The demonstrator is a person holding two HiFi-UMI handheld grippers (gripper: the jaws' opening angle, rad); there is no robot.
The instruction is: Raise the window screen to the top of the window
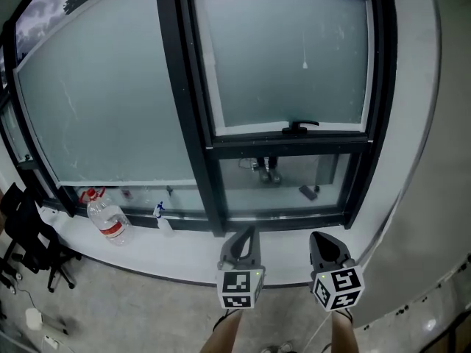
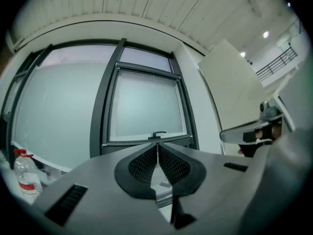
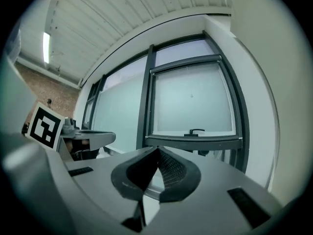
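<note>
The window screen covers the right-hand pane inside a dark frame. Its bottom bar carries a small black handle, low on the pane. A thin pull cord with a bead hangs in front of it. My left gripper and right gripper are side by side over the sill, well short of the window, both pointing at it. Each is shut with nothing between its tips. The left gripper view has the handle just above the left gripper. In the right gripper view the handle lies up and right of the right gripper.
A white sill runs below the windows. On it stand a large water bottle with a red cap and a small spray bottle. A black chair is at the far left. A white wall borders the window's right side.
</note>
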